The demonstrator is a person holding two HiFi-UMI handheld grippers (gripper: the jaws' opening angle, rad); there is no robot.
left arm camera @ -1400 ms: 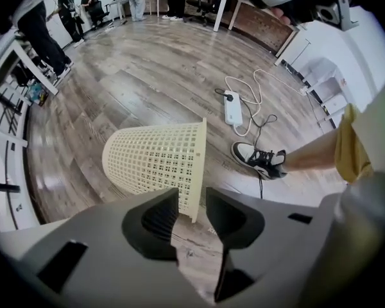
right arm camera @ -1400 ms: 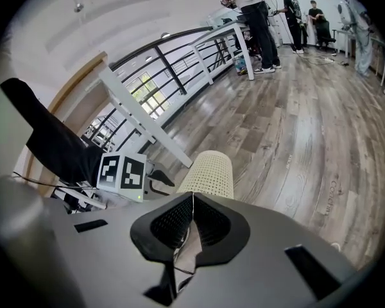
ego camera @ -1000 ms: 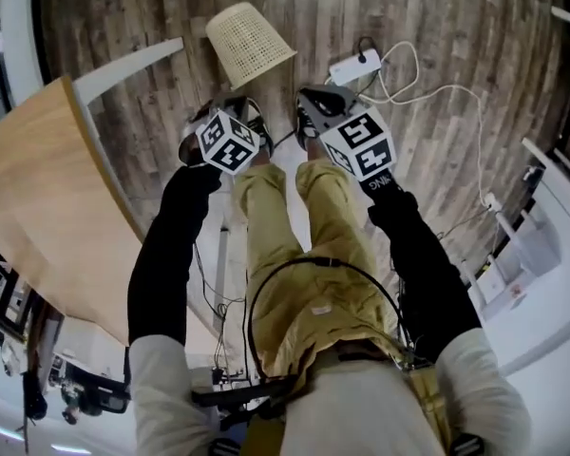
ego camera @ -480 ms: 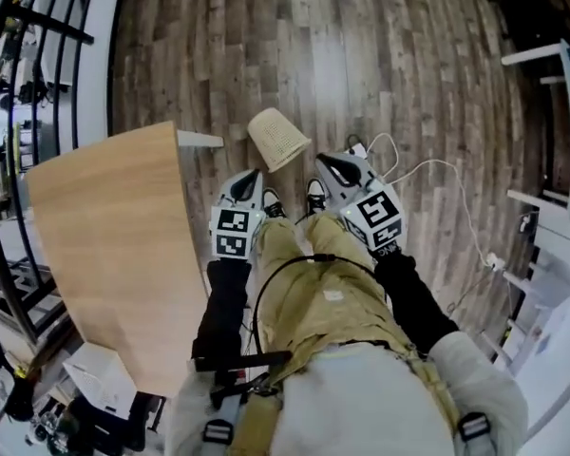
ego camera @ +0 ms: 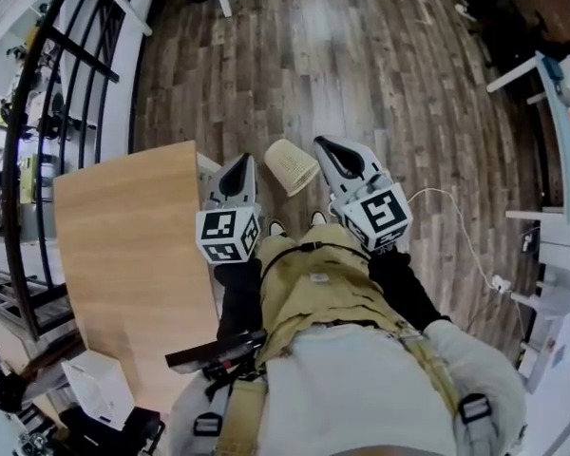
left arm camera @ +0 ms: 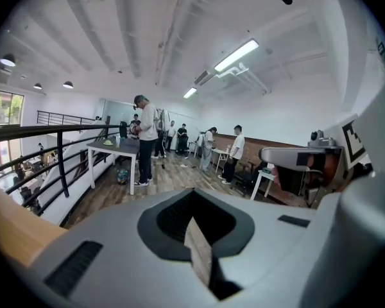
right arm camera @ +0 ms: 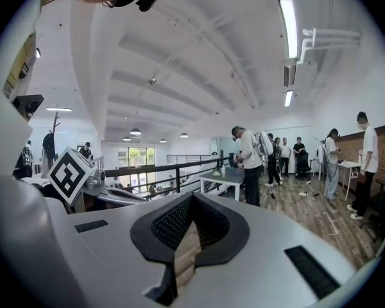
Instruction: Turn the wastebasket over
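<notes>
Head view: the beige wastebasket point(ego camera: 291, 166) is on the wooden floor point(ego camera: 361, 55), a little in front of the person point(ego camera: 342, 350). In the picture it shows between the tips of the two claws. The left gripper point(ego camera: 243, 162) and the right gripper point(ego camera: 325, 146) both point away from the person, and neither holds the basket. A wooden table point(ego camera: 133, 245) is at the left.

Left gripper view: the jaws are closed together, with nothing between them. Far off, people point(left arm camera: 145, 140) stand near a white table point(left arm camera: 112, 147). A dark railing point(left arm camera: 63, 165) runs at the left.

Right gripper view: these jaws are also closed and empty, and the same room is far behind them.
</notes>
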